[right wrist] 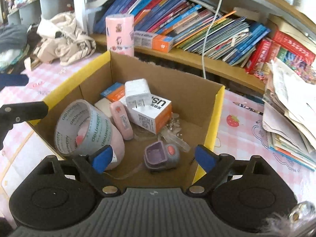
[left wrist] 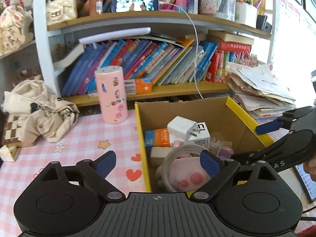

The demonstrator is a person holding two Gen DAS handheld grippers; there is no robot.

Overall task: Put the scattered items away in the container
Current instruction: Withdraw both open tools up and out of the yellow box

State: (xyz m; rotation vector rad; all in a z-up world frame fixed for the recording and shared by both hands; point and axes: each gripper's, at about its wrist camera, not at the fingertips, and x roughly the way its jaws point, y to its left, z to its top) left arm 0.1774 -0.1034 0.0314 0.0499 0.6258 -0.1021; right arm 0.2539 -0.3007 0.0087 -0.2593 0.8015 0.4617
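Both the left gripper (left wrist: pixel 158 165) and right gripper (right wrist: pixel 153 159) have wide, empty jaws over the cardboard box (right wrist: pixel 215 116), where the tape roll (right wrist: pixel 83 126) and charger (right wrist: pixel 137 92) already lie, so tidying looks nearly done.

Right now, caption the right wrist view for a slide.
Open right tool above cardboard box holding tape roll, charger and small items.
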